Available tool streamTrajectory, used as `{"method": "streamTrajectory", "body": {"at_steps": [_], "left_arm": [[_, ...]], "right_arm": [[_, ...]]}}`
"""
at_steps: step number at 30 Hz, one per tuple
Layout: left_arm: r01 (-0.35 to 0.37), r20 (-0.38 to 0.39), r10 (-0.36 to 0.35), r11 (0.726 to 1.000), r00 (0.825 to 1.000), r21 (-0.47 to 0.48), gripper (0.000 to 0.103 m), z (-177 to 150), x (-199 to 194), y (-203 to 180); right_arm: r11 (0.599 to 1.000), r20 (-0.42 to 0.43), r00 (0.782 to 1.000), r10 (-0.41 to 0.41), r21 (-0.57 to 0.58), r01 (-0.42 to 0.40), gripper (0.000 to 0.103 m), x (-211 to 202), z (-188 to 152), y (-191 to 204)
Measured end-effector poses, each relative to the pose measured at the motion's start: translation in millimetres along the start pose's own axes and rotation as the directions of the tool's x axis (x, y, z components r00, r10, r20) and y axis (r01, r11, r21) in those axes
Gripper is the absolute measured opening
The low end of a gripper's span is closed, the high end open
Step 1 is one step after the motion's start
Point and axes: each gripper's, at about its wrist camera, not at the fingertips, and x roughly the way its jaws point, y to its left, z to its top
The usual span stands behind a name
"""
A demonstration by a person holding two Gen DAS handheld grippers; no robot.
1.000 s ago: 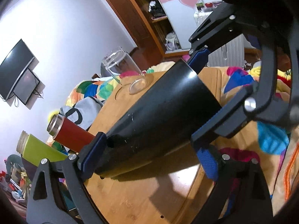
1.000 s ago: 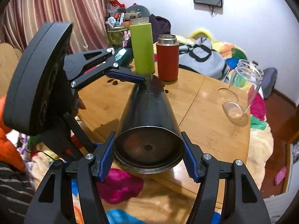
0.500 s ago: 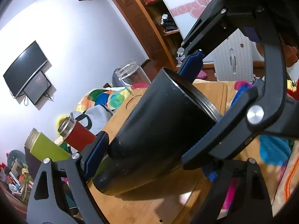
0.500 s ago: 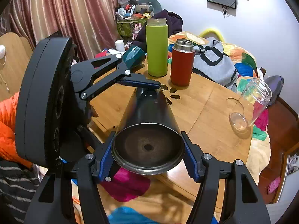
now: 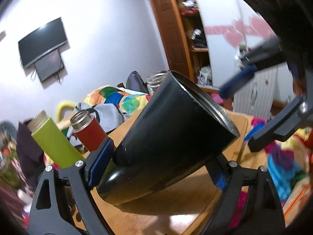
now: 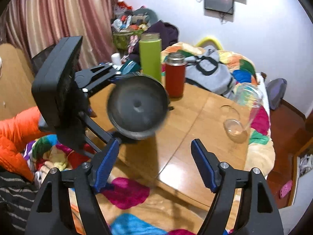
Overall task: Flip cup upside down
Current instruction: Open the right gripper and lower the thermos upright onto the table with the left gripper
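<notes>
The black tapered cup (image 5: 168,137) is held in my left gripper (image 5: 158,164), which is shut on its narrow base. The cup is tilted above the wooden table (image 6: 195,117), its wide metal-rimmed mouth pointing up and to the right. In the right wrist view the cup (image 6: 137,107) shows its open mouth, with the left gripper behind it. My right gripper (image 6: 154,162) is open and empty, drawn back from the cup's mouth. In the left wrist view the right gripper's blue finger pad (image 5: 238,82) is apart from the cup.
A green bottle (image 6: 150,55) and a red flask (image 6: 175,74) stand at the far side of the table. A clear glass (image 6: 242,113) lies tilted near the right edge. Colourful bedding and a grey bag (image 6: 209,72) surround the table.
My right gripper has let go of the cup's mouth, opened and pulled back. The left gripper has lifted and tilted the cup, turning its mouth upward.
</notes>
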Motion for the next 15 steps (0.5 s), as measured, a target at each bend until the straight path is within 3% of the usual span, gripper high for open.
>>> {"method": "streamTrajectory", "body": {"at_steps": [6, 15], "left_arm": [[0.054, 0.020, -0.051, 0.980, 0.999, -0.194, 0.087, 7, -8, 35], [0.144, 0.049, -0.137, 0.874, 0.989, -0.464, 0.087, 4, -19, 85]], "right_arm": [[0.999, 0.031, 0.999, -0.033, 0.039, 0.032, 0.073, 2, -1, -7], [0.997, 0.085, 0.995, -0.060, 0.057, 0.055, 0.073, 22, 6, -2]]}}
